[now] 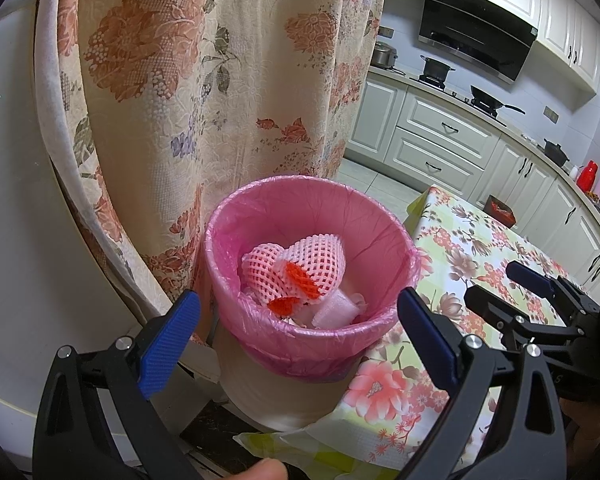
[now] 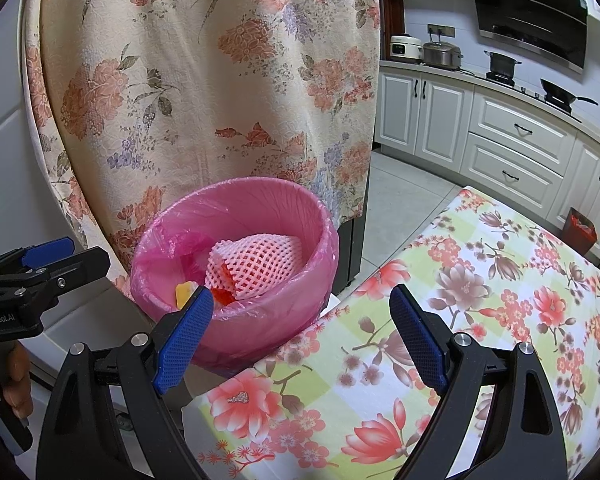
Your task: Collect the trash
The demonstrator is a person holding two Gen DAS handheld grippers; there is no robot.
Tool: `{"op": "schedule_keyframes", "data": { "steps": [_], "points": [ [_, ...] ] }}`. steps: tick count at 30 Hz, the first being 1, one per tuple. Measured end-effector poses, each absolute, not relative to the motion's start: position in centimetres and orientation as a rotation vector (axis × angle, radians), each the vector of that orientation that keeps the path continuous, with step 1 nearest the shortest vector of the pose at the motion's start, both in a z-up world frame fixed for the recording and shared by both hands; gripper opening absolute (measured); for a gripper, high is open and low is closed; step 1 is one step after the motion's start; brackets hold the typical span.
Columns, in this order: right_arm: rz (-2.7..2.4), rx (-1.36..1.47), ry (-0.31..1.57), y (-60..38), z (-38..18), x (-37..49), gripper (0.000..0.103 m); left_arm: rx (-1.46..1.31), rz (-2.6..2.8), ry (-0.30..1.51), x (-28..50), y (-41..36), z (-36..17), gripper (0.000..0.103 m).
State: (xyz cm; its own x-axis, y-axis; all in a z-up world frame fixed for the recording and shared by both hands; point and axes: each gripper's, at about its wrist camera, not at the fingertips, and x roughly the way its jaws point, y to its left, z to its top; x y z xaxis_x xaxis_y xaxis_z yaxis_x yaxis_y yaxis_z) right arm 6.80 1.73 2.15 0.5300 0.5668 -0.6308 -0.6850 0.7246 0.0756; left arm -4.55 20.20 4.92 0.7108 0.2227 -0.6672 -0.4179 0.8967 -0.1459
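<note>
Round bin (image 1: 300, 344) lined with crinkly pink plastic sits beside the table's floral oilcloth (image 2: 480, 280), against a floral curtain (image 1: 204, 80). Inside: pink foam mesh fruit sleeves (image 1: 300, 268), white foam scraps. Left gripper (image 1: 300, 336) and right gripper (image 2: 300, 332) both spread wide, empty, ribbed blue pads.

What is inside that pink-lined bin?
The bin holds pink foam fruit netting on top, with orange-red bits, a white foam piece and a yellow scrap beside it. Anything deeper is covered by the netting.
</note>
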Motion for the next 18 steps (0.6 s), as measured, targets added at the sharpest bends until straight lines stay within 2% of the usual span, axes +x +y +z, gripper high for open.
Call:
{"op": "schedule_keyframes", "data": {
  "steps": [18],
  "points": [
    [0.753,-0.190,0.681,1.77,1.97,6.97,0.085,-0.299,0.363,0.700,-4.12,20.16,4.60,0.096]
  ]
}}
